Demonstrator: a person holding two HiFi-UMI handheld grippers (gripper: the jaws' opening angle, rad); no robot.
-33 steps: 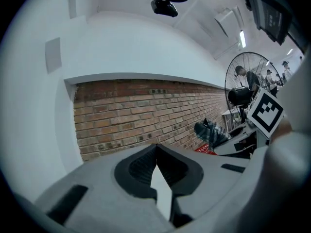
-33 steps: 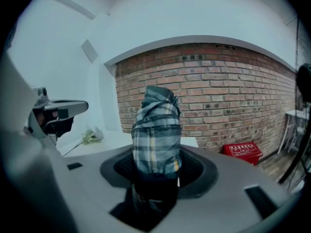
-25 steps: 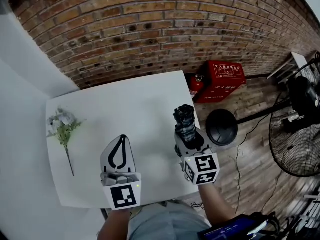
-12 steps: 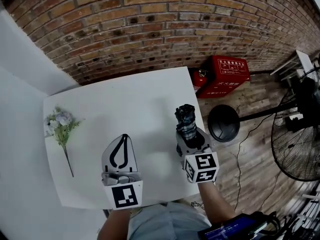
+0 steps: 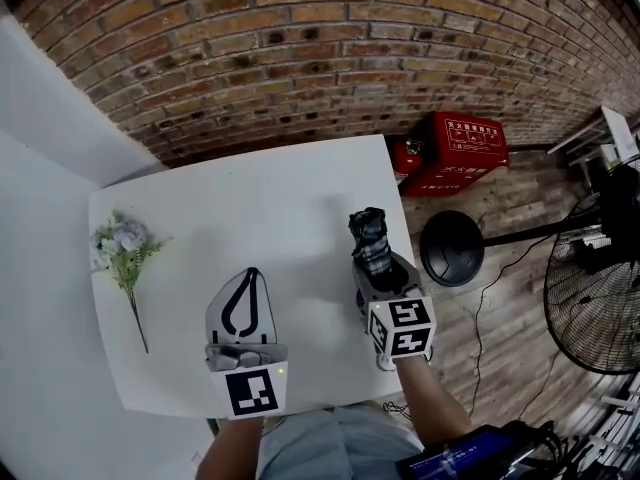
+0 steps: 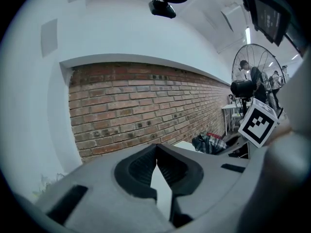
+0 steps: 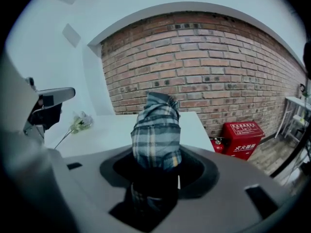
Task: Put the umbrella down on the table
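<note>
Umbrella (image 5: 369,230) not down yet: your right gripper (image 5: 376,261) clamps it over the table's (image 5: 280,193) right side. Left gripper (image 5: 246,272) closed, empty. Lowering and release remain.

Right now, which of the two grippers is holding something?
The right gripper: its jaws are closed on the folded plaid umbrella. The left gripper has its jaws together with nothing between them.

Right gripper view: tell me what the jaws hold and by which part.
The right gripper is shut on the plaid umbrella, clamped near one end; most of it sticks out past the jaws. The left gripper holds nothing.
</note>
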